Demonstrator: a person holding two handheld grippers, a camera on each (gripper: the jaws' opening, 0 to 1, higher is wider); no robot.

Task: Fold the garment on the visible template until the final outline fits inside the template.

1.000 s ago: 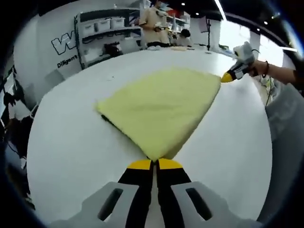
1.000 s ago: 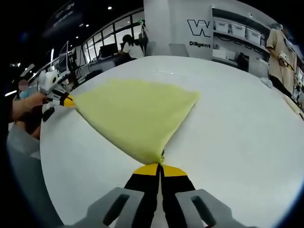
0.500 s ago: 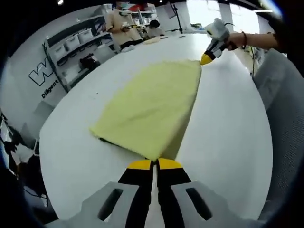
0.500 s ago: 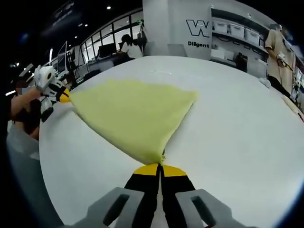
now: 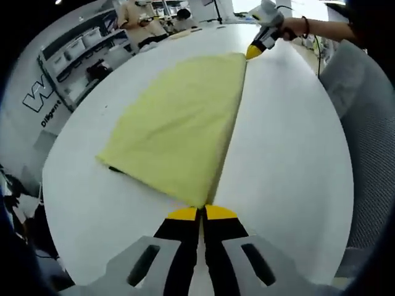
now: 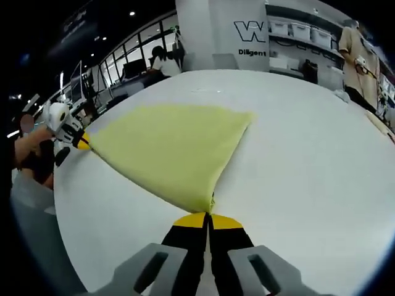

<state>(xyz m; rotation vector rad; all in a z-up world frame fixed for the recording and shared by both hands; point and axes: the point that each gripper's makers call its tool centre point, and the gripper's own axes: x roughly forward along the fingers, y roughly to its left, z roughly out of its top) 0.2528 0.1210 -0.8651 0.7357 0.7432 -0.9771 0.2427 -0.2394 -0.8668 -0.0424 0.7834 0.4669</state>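
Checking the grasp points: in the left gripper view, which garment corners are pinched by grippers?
Two: the near corner of the yellow garment, clamped by the left gripper, and the far corner at the right gripper. The others lie free.

I see the yellow garment (image 5: 182, 123) as soft, matt, slightly fuzzy cloth lying on a smooth white table (image 5: 290, 160) with a faint sheen, while my left gripper (image 5: 202, 213) shows matt black and yellow plastic tips on grey plastic.

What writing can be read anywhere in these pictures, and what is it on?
"W": large outlined logo on the white wall; its right part is cut off.
"Diligent": small word beneath it, on that wall.
Left gripper view: same sign, only partly readable.
Yellow garment: no writing visible.
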